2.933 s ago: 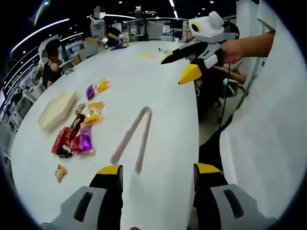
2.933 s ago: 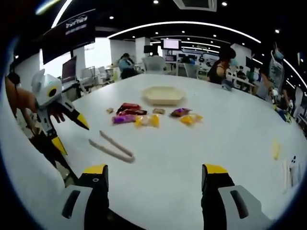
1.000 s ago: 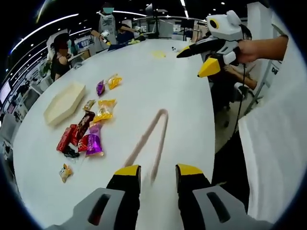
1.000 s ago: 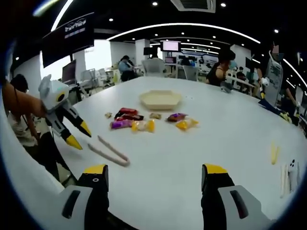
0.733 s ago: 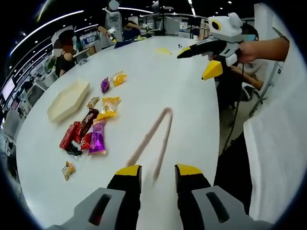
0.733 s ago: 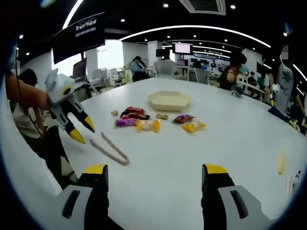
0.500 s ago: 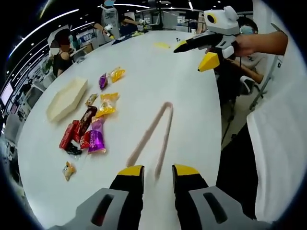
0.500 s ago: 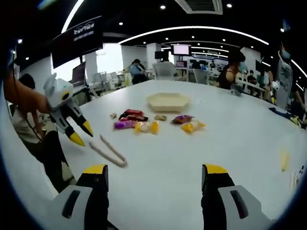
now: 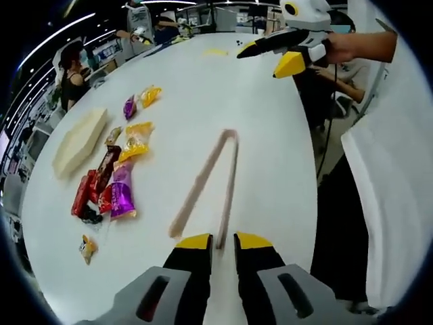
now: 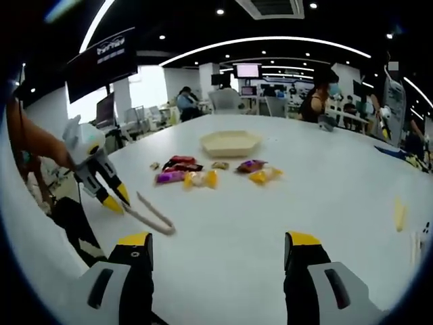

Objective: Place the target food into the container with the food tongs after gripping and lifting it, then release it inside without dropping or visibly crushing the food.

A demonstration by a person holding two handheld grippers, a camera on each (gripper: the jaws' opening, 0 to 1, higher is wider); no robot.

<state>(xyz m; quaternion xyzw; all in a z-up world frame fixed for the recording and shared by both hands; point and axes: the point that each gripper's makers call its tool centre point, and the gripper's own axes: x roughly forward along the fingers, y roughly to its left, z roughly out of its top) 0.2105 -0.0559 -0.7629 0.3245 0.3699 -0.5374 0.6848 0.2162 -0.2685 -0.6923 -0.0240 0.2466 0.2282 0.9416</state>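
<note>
Beige food tongs [image 9: 210, 179] lie on the white table [image 9: 203, 81], open ends towards me. My left gripper [image 9: 223, 242] is at those ends. Its jaws stand a narrow gap apart, with the tip of the tongs' right arm between them. Left of the tongs lie wrapped snacks: purple [image 9: 122, 196], red [image 9: 84, 193] and yellow [image 9: 135, 142]. A beige hexagonal tray [image 9: 78, 142] sits beyond them. My right gripper [image 10: 220, 244] hangs wide open above the table, holding nothing. From there I see the tongs [image 10: 150, 213], the left gripper [image 10: 115, 196], the snacks [image 10: 186, 177] and the tray [image 10: 230, 143].
The right gripper [image 9: 264, 57] is held over the table's curved edge at the upper right of the left gripper view. A person's white clothing fills the right side there. More snacks [image 10: 260, 172] lie near the tray. People sit at the table's far side.
The left gripper's jaws have drawn closer together and moved up to the tongs' open ends. The right gripper stays wide open.
</note>
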